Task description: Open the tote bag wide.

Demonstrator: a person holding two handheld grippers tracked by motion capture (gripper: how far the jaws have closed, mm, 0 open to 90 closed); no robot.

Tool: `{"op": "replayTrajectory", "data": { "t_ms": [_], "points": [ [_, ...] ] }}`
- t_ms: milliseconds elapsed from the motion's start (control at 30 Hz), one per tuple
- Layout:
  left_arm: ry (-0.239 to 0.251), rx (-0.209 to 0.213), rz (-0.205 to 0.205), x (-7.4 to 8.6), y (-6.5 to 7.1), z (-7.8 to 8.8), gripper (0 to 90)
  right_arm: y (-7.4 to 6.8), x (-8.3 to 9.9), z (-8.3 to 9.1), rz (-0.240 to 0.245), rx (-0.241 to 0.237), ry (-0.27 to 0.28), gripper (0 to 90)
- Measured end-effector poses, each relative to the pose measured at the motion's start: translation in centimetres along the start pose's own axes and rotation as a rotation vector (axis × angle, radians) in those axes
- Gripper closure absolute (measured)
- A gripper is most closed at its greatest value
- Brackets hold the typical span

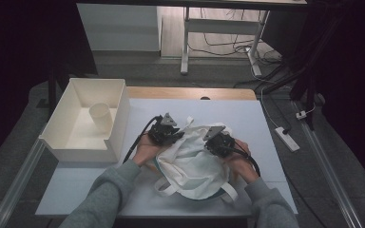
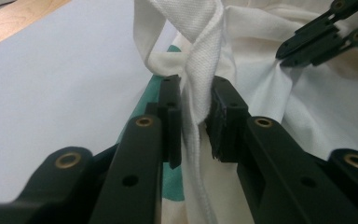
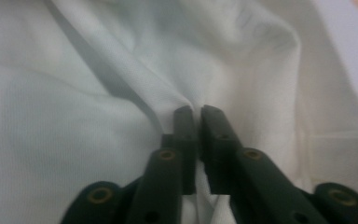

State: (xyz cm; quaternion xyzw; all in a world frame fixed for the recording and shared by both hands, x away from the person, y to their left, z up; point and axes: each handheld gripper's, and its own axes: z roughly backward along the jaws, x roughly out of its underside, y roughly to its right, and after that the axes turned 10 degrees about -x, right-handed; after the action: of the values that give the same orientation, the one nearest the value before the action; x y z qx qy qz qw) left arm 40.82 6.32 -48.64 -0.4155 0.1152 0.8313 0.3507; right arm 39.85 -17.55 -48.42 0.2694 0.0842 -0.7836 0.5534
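A crumpled white cloth bag (image 1: 195, 166) lies on the white tabletop (image 1: 247, 118) in front of the person, with a teal patch (image 2: 151, 93) showing at its edge. My left gripper (image 1: 168, 130) (image 2: 196, 93) sits at the bag's upper left. It is shut on a twisted white woven strap (image 2: 203, 56) that runs up between its pads. My right gripper (image 1: 218, 140) (image 3: 196, 112) sits at the bag's upper right, shut on a pinched fold of the bag's cloth (image 3: 98, 116). In the left gripper view, the right gripper (image 2: 307, 46) shows at the top right against the cloth.
A white open box (image 1: 62, 137) stands at the table's left with a pale paper cup (image 1: 100, 116) inside. Bag handles (image 1: 166, 187) loop toward the near edge. On the floor to the right lie a power strip (image 1: 287, 138) and cables. Desk legs (image 1: 185, 52) stand beyond the table.
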Motion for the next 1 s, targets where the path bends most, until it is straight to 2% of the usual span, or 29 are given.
{"op": "replayTrajectory", "data": {
  "t_ms": [133,200,233,400,500,567,767,867,1000],
  "points": [
    [0.001,-0.002,0.001,0.0,-0.1,0.0,75.9,0.0,-0.7,1.1,0.001,0.038,0.078,89.0],
    [0.003,-0.004,0.000,0.0,-0.1,0.1,77.0,0.4,-1.1,1.7,-0.026,0.042,0.130,89.1],
    [0.006,-0.009,0.003,0.0,-0.1,0.1,77.2,0.6,-1.4,1.8,-0.031,0.052,0.138,89.1],
    [-0.011,-0.025,-0.006,0.1,0.0,-0.2,78.1,1.7,-2.1,0.3,-0.085,0.092,0.149,89.1],
    [-0.019,-0.024,-0.006,0.2,-0.1,-0.4,78.3,2.6,-1.9,-0.9,-0.137,0.089,0.151,89.1],
    [-0.024,-0.026,-0.013,0.2,0.0,-0.5,78.5,3.2,-1.8,-1.7,-0.153,0.083,0.147,89.0],
    [-0.039,-0.036,-0.041,0.2,0.3,-0.6,79.0,3.8,-1.5,-4.3,-0.166,0.084,0.083,89.1],
    [-0.037,-0.030,-0.033,0.2,0.3,-0.7,78.9,3.6,-1.6,-4.4,-0.160,0.097,0.073,89.0],
    [-0.036,-0.028,-0.031,0.3,0.2,-0.7,78.9,3.7,-1.4,-4.1,-0.173,0.077,0.097,87.2]
  ]
}}
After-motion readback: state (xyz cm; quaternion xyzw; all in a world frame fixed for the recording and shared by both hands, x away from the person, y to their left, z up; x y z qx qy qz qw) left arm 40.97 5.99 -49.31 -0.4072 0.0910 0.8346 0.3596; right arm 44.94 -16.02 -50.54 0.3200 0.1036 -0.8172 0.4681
